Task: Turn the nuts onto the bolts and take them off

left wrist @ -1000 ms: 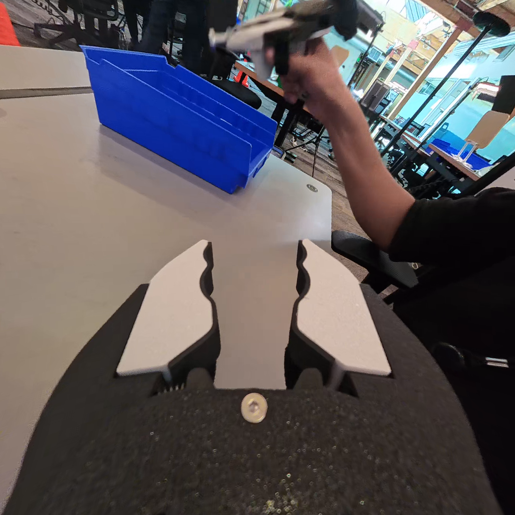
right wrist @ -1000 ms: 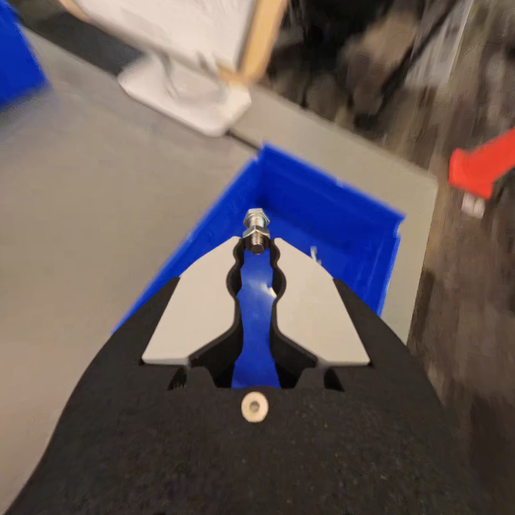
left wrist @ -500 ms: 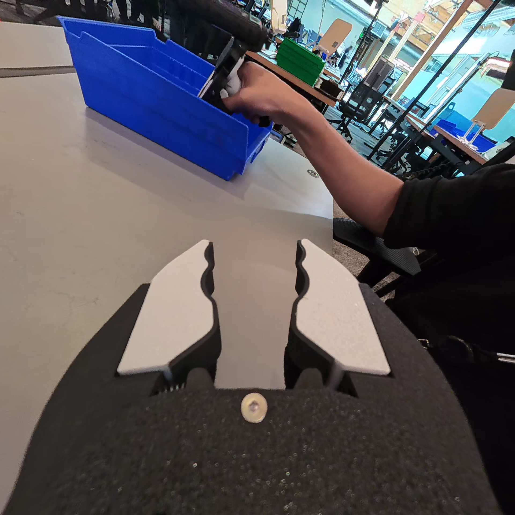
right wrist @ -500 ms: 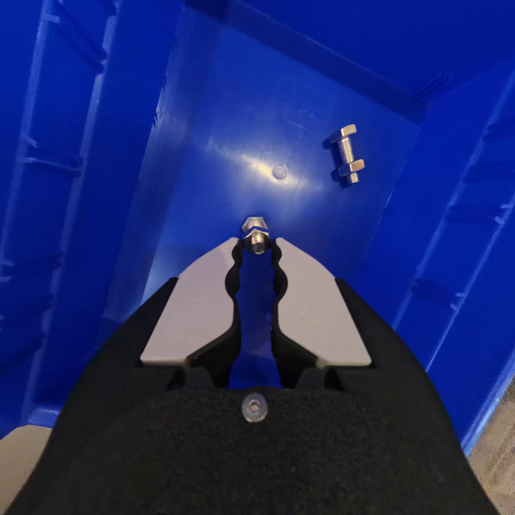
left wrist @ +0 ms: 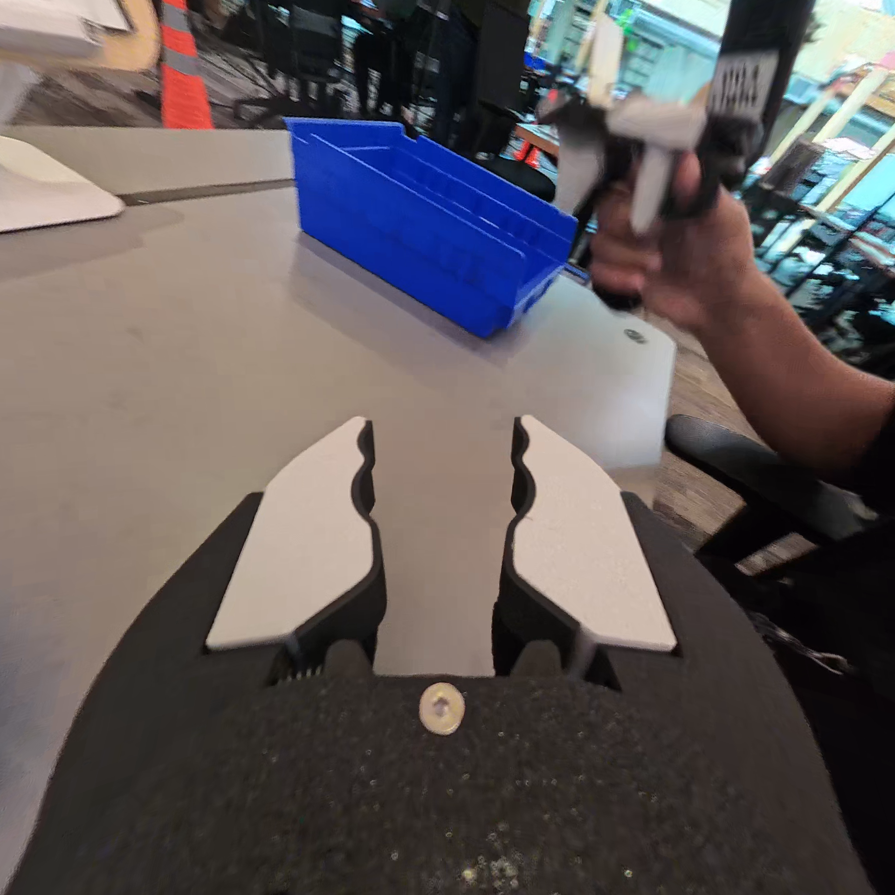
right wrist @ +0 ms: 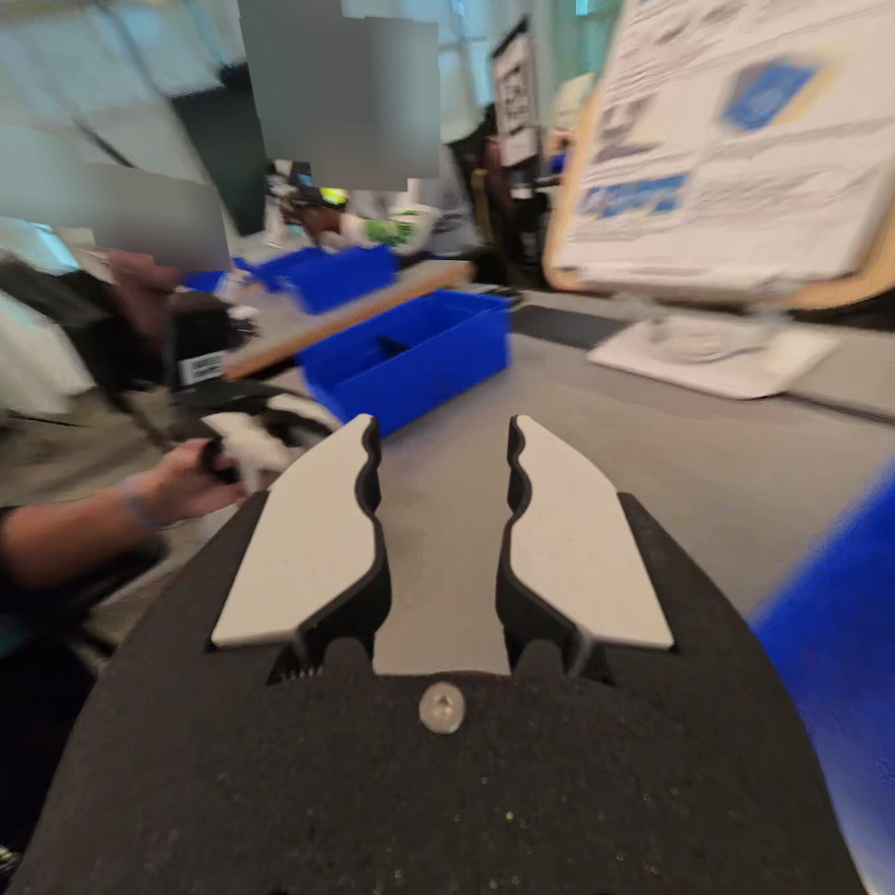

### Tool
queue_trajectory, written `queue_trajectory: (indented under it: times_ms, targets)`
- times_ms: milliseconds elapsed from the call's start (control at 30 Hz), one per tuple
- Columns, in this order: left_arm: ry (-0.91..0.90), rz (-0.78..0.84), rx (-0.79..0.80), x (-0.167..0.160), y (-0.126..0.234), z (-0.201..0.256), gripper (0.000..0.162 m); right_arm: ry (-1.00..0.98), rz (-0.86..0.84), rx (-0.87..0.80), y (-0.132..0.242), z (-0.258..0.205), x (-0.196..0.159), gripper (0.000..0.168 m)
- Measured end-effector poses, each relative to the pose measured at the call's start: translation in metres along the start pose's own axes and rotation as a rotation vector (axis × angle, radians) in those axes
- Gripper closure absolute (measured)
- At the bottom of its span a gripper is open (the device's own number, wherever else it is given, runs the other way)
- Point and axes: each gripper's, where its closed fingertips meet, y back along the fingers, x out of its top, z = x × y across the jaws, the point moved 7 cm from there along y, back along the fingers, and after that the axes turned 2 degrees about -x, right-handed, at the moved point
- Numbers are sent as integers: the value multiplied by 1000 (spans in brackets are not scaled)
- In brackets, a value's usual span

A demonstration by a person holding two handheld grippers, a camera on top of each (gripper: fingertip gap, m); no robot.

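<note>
The left gripper (left wrist: 441,477) is hovering low over the grey table (left wrist: 169,348), its two fingers standing wide apart with only bare tabletop showing between them. A blue bin (left wrist: 426,227) is sitting on the table ahead of it and a little to the right, near the far edge. Beside that bin's near end, a hand (left wrist: 678,261) is holding the right gripper (left wrist: 610,193) up in the air, blurred, with its fingers pointing down.

From the right wrist view, the right gripper (right wrist: 441,477) is also gaping wide, gripping nothing, with the table (right wrist: 702,474) visible through the gap. A blue bin (right wrist: 411,358) is lying beyond its fingertips, and a blurred blue edge (right wrist: 842,629) is filling the right side of that view. At the left, the person's other hand (right wrist: 193,477) is gripping a handle.

No nuts or bolts are showing in either view, and I cannot tell where they are
</note>
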Motion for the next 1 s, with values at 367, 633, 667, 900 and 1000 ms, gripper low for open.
queue_trajectory:
  times_ms: [367, 633, 667, 900, 1000]
  targets:
    - [18, 15, 93, -20, 15, 5, 114, 77, -110, 64, -23, -36, -95, 127]
    - [-25, 9, 13, 39, 73, 11, 109, 107, -112, 68, -19, -41, -97, 133]
    - [-51, -61, 39, 41, 82, 3, 109, 123, -115, 64, -19, -41, -97, 133]
    - [-237, -587, 316, 37, 118, -126, 116, 144, -125, 84, -21, -43, -96, 137]
    - [-270, -784, 273, 17, 110, -170, 119, 126, -131, 96, -24, -43, -98, 137]
